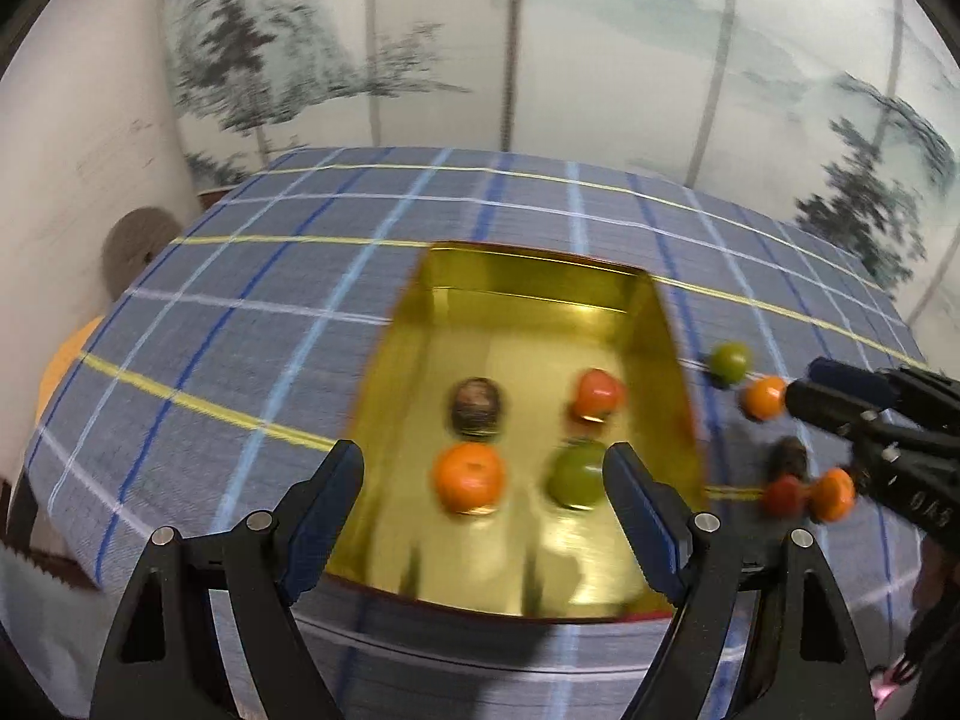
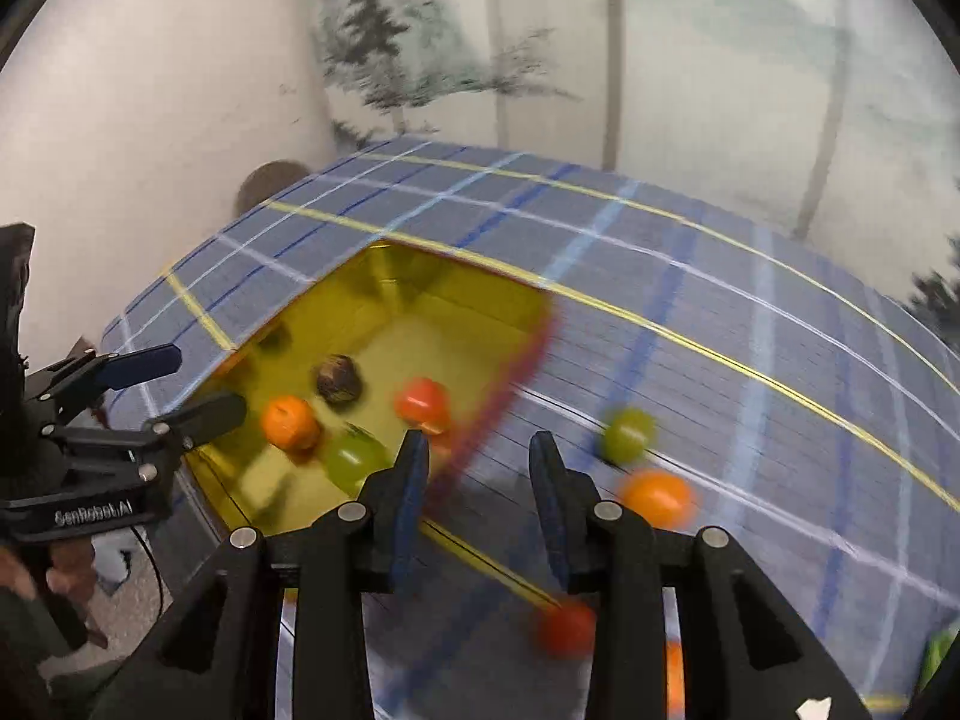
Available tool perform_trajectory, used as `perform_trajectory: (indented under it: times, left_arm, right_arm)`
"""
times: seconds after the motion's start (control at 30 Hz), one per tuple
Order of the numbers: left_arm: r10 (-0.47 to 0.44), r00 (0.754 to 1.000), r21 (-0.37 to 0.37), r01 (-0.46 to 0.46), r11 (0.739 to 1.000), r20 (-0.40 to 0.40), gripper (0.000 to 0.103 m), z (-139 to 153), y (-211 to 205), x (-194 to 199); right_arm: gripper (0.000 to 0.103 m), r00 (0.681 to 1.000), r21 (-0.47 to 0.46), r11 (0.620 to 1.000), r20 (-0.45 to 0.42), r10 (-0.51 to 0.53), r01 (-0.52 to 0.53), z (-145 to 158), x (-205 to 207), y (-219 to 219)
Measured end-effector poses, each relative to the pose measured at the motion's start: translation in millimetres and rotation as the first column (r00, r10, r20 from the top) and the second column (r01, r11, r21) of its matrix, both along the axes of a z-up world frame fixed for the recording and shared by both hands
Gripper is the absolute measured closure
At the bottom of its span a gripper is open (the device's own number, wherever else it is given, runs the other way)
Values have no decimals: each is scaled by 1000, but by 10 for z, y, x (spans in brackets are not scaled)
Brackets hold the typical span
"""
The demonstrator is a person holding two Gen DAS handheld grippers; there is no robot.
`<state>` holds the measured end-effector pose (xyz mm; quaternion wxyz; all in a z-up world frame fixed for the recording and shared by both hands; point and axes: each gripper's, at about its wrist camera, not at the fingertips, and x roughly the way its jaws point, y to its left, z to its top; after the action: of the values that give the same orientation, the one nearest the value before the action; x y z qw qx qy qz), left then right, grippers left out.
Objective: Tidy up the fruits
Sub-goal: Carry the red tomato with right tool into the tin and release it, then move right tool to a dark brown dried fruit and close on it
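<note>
A gold tin tray (image 1: 420, 330) (image 2: 384, 324) lies on the blue plaid cloth. In it lie an orange (image 1: 468, 476) (image 2: 290, 422), a green fruit (image 1: 576, 476) (image 2: 351, 457), a dark brown fruit (image 1: 475, 407) (image 2: 338, 386) and a red fruit (image 1: 597, 393) (image 2: 422, 403). Right of the tray on the cloth lie a green fruit (image 1: 729, 360) (image 2: 627, 434), an orange (image 1: 763, 397) (image 2: 657, 498), a red fruit (image 1: 784, 495) (image 2: 566, 628), another orange (image 1: 833, 494) and a dark fruit (image 1: 789, 456). My left gripper (image 1: 483, 498) (image 2: 174, 384) is open and empty over the tray's near end. My right gripper (image 2: 478, 480) (image 1: 798, 387) is open and empty over the cloth by the tray's right rim.
The table (image 1: 240, 276) stands against a white wall and a screen painted with trees (image 1: 540, 48). A grey round object (image 1: 135, 246) and an orange object (image 1: 66, 360) sit beyond the table's left edge. A hand (image 2: 66, 570) holds the left gripper.
</note>
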<state>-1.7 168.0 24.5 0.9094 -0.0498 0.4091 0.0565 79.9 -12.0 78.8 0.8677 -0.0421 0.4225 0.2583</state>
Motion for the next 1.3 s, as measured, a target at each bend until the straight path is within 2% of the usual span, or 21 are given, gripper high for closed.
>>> perform_trajectory:
  times: [0.17,0.3,0.47,0.8,1.17,1.3]
  left_arm:
    - [-97,995,4,97,995,-4,21,-3,-407,-9]
    - [-153,988,2,153,988,-28,21,-64,-681,-8]
    - [-209,976,10,210,978,-62,21,-177,-971,-13]
    - [-250,964,27,253,967,-88,21,-312,-1324,-5]
    - [-217,972,55,222,973,-92,21,-363,-1394,106]
    - [-202,978,80,206,975,-60,21,-312,-1404,103]
  right_arm:
    - [70,990,-34,989,4,-141,142,-27,-189,-754]
    - [70,972,-64,971,-29,-235,232,-158,-329,-1290]
    - [70,959,-73,960,-70,-274,269,-342,-447,-1611]
    - [65,959,-51,967,-120,-255,251,-641,-421,-1597]
    - [65,961,-60,972,-144,-235,228,-851,-245,-1501]
    - [66,962,-53,972,-140,-233,228,-867,-236,-1497]
